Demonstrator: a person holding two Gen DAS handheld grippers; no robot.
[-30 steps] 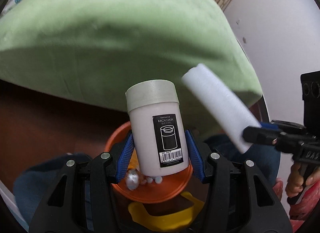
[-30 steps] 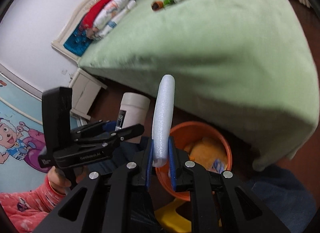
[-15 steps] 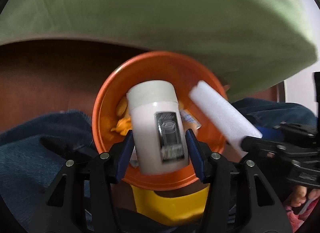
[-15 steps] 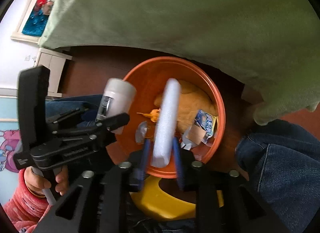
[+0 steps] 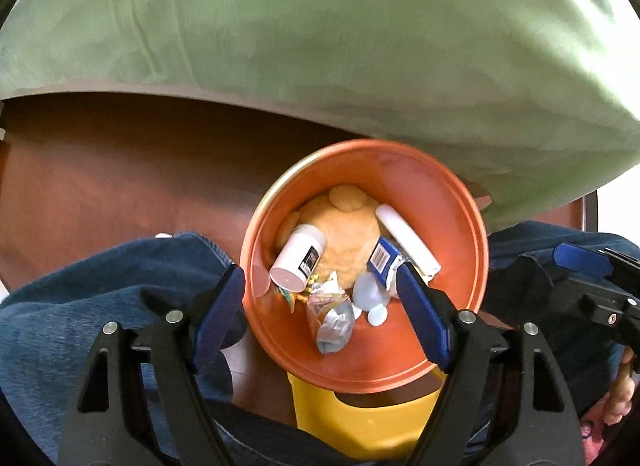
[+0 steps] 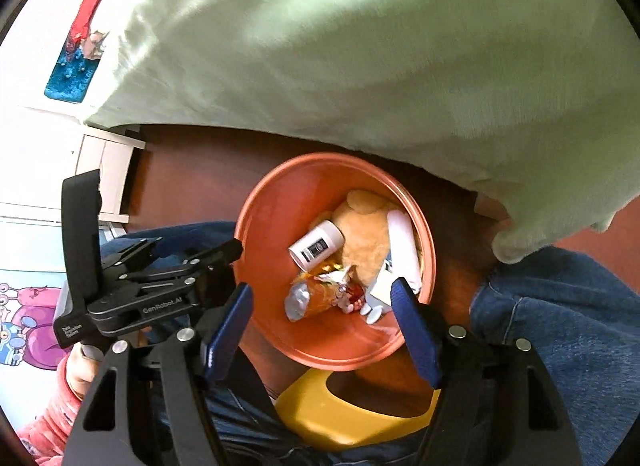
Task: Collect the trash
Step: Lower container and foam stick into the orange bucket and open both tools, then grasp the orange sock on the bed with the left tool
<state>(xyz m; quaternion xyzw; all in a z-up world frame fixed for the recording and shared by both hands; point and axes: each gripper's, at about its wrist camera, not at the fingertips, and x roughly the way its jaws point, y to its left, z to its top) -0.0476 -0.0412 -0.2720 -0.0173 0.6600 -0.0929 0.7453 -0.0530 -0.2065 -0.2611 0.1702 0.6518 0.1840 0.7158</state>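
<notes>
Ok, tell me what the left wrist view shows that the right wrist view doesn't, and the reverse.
Only the left wrist view shows the blue carton clearly. Only the right wrist view shows the white cabinet, the cartoon picture and the whole left claw from the side. Both show the orange bin under the green blanket, holding the white canister, foam stick and foil wrapper, with open claws above, right one included.

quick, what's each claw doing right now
left claw: open, empty, over the round orange plastic bin
right claw: open, empty, over it too
</notes>
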